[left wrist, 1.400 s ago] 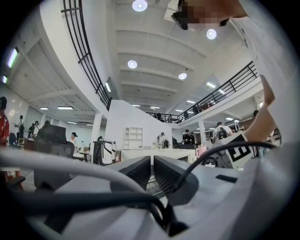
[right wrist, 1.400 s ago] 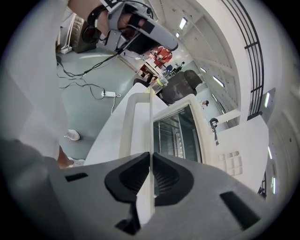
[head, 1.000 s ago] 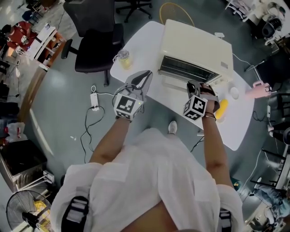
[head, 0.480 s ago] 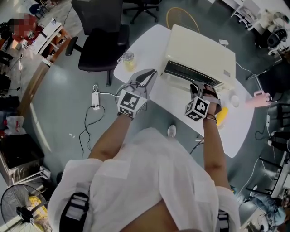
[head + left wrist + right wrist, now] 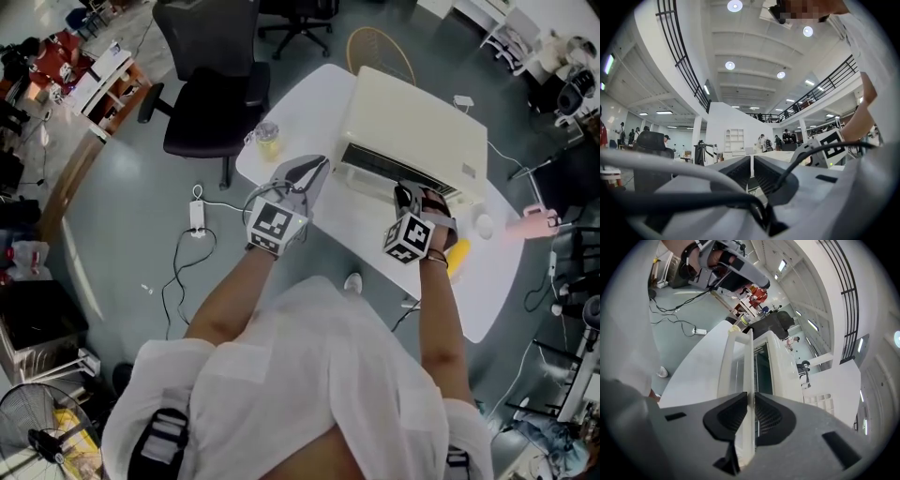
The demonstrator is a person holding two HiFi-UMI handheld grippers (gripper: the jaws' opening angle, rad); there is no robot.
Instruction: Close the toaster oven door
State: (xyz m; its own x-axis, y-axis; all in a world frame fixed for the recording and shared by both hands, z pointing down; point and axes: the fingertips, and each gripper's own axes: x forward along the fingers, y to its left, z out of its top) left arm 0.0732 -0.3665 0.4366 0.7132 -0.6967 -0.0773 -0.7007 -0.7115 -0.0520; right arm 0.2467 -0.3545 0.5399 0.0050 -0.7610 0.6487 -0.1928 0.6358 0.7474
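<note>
Head view: toaster oven is sitting on the white table, at 12 o'clock from the person. Its door is hanging ajar, facing 6 o'clock toward them. In the right gripper view a dark gap is showing between the door and the oven body.

Right gripper is working at the door's right end. Its jaws are closing, and the pads are sitting on both sides of the door's top rail, which is running straight out between them. Right gripper is clamping that rail and nothing else.

Left gripper is hovering over the table edge at 9 o'clock from the oven front, not touching it. In its own view the left gripper is pointing out at the room. Its fingers are sitting all but together, with only a thin slit and nothing between them.

Other items:
- jar with yellow contents is sitting at 10 o'clock from the left gripper
- yellow object is lying at 4 o'clock from the right gripper
- black office chair is standing at 10 o'clock off the table
- power strip is lying on the floor at 9 o'clock
</note>
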